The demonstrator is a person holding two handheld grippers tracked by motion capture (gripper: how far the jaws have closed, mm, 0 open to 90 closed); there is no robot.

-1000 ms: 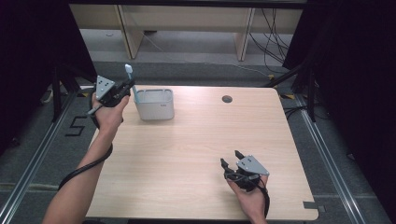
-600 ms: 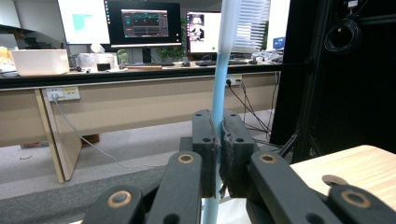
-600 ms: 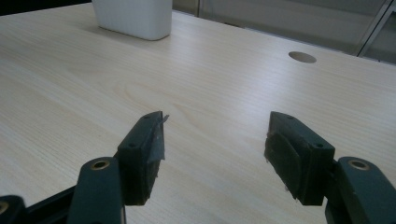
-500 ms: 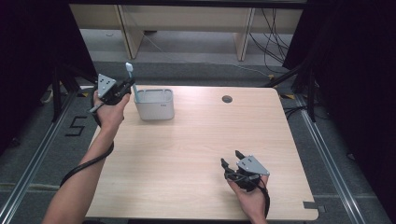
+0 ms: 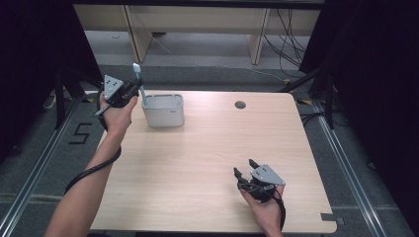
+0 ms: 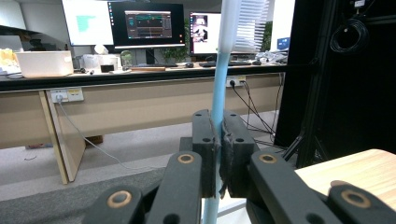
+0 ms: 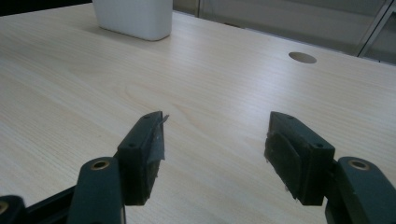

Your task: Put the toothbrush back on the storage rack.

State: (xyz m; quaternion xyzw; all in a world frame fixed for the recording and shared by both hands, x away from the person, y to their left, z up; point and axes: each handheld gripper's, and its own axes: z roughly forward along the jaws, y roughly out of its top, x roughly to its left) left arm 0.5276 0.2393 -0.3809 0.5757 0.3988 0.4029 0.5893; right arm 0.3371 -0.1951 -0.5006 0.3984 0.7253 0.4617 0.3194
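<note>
- High view: my left gripper (image 5: 132,88) holds a toothbrush (image 5: 138,79) upright beside the white holder (image 5: 164,110); I judge dropping it in comes next.
- Left gripper view: jaws clamped on the blue handle (image 6: 217,93).
- Right gripper view: my right gripper (image 7: 212,151) rests wide open and empty over the table (image 7: 70,84).

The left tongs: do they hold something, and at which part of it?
The left tongs are shut on a light blue toothbrush, clamped on the handle, with the bristle head above.
</note>
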